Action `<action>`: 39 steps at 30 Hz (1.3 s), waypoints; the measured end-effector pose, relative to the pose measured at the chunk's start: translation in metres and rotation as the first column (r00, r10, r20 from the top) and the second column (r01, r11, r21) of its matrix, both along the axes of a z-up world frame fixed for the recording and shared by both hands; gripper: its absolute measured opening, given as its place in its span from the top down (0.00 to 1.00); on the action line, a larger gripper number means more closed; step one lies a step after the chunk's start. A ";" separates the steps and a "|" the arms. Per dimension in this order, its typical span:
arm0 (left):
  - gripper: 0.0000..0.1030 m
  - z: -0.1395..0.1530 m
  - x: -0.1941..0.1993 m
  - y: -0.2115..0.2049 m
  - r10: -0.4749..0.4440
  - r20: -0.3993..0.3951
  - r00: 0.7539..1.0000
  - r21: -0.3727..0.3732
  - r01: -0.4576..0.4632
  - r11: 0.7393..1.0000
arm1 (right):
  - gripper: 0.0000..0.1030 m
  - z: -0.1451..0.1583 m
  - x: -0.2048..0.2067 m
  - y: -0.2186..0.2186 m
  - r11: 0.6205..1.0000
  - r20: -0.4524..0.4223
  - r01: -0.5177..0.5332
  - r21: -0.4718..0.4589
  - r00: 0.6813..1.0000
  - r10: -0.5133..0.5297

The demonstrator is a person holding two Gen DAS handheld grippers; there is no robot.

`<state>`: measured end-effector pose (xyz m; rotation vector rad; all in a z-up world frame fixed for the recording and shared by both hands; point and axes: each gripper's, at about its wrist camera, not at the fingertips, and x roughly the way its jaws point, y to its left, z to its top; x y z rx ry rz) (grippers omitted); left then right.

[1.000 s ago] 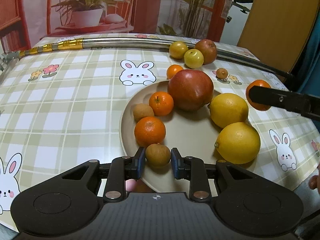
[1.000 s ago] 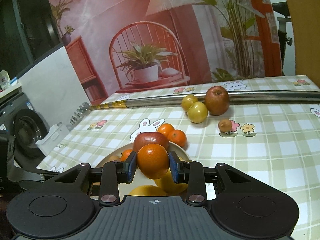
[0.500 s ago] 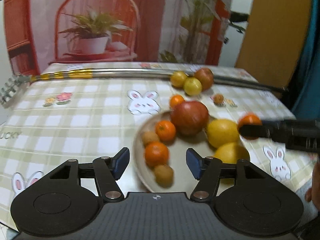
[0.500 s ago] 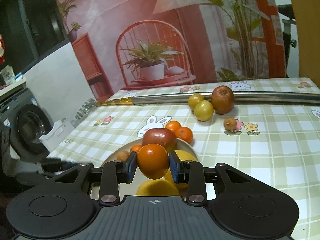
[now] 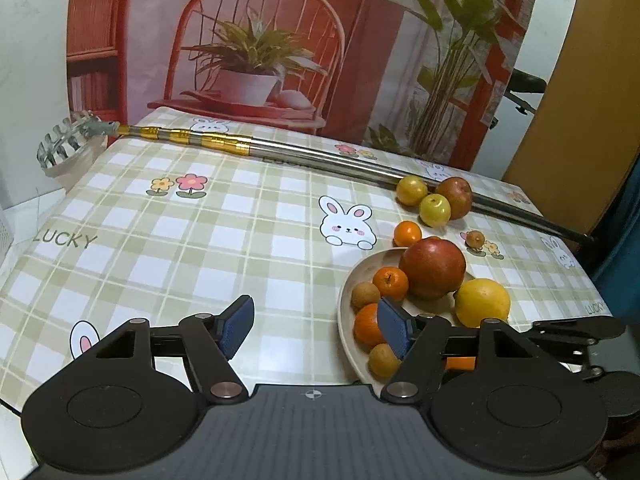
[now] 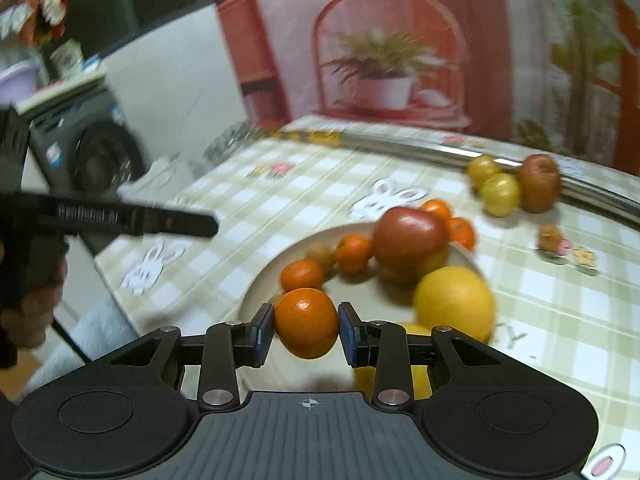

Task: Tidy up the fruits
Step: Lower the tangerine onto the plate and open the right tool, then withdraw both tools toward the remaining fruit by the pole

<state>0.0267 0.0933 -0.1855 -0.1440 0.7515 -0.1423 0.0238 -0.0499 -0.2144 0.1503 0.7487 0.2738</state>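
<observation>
From the left: our left hand-held gripper hangs over bare checked cloth on the bench, jaws wide w/ nothing between them; they've just been opening, and the small brown fruit it likely let go sits at the near edge of the plate. Moving right, the plate carries small oranges, a big red apple and a lemon, so it's filling up. Right hand-held gripper is clamped narrow on a mandarin, held above the plate's near rim in the right wrist view (blurry, so exact height we can't tell). Step in hand, we reckon: drop-off of that mandarin. Next move calls for lowering into the free gap near the rim, w/o bumping the lemon, then easing the jaws apart. Far right, approx. five loose fruits wait by the metal pole, incl. two yellow ones and a small apple.
</observation>
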 end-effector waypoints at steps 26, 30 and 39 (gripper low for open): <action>0.29 -0.016 0.006 0.007 0.018 -0.035 0.999 -0.013 -0.019 1.000 | 0.69 -0.014 0.021 0.025 0.990 -0.071 -0.109 -0.090 0.992 0.103; 0.29 -0.015 0.005 0.008 0.019 -0.031 0.999 -0.015 -0.019 1.000 | 0.69 -0.013 0.019 0.021 0.994 -0.057 -0.086 -0.072 0.995 0.082; 0.29 -0.005 0.012 0.001 0.002 -0.003 1.000 0.022 -0.002 1.000 | 0.66 0.025 0.005 -0.027 0.988 0.156 0.151 -0.044 0.977 -0.143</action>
